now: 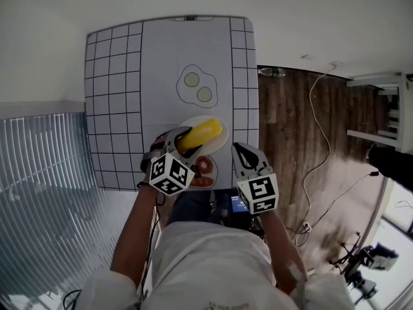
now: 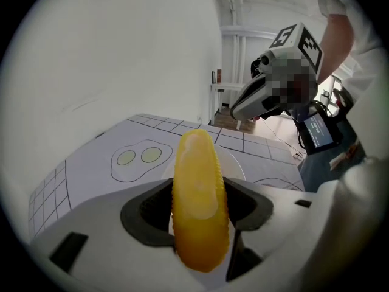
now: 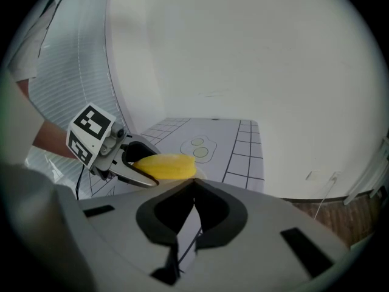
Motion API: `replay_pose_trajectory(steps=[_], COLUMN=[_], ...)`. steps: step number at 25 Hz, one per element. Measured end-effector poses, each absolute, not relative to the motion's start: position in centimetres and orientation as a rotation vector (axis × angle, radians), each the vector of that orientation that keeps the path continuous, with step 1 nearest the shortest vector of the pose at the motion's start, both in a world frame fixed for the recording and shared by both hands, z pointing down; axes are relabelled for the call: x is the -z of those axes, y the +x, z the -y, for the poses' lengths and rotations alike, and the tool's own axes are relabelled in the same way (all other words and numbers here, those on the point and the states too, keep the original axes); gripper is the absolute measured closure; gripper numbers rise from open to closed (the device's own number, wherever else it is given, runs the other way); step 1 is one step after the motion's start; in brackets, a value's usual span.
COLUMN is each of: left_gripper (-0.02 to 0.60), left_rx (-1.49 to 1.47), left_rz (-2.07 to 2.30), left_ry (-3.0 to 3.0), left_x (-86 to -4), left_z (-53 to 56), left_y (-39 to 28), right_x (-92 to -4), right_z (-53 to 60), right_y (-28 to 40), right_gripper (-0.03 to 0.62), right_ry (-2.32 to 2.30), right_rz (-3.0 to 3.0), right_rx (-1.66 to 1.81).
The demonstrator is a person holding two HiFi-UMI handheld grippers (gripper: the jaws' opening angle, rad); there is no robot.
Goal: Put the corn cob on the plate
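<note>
Clamping the corn cob's near end, the left claw holds it over the plate and should probably lower it flat onto the plate's middle before letting go, while the empty right claw, jaws together, hangs beside the plate

Corn cob between the left gripper's fingers, over the plate — right gripper beside it.

We read this as a lab-like recording room: a white table under a grid-printed mat, bare white walls, and a dark wooden plank floor crossed by loose white cables.
</note>
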State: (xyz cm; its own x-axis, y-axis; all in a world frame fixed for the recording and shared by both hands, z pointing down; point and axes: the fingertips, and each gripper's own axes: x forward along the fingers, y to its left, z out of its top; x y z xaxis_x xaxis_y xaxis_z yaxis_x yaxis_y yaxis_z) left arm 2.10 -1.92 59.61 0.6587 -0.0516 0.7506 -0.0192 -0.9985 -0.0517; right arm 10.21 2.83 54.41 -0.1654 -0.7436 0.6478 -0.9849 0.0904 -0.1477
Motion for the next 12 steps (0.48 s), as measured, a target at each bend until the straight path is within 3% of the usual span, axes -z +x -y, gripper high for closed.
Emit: replay_pose_trajectory(steps=[12], left_gripper=[0.337], left_rx=[1.31], left_rz=[0.174], left_ry=[-2.753], left_x=[-61.2], left_z=[0.9], left_y=[3.0], right_x=[-54.9], right_z=[-3.1], right_y=[10.0], right_gripper=[0.588], right_ry=[1.681], right_rz=[1.974], right_rx=[-0.805])
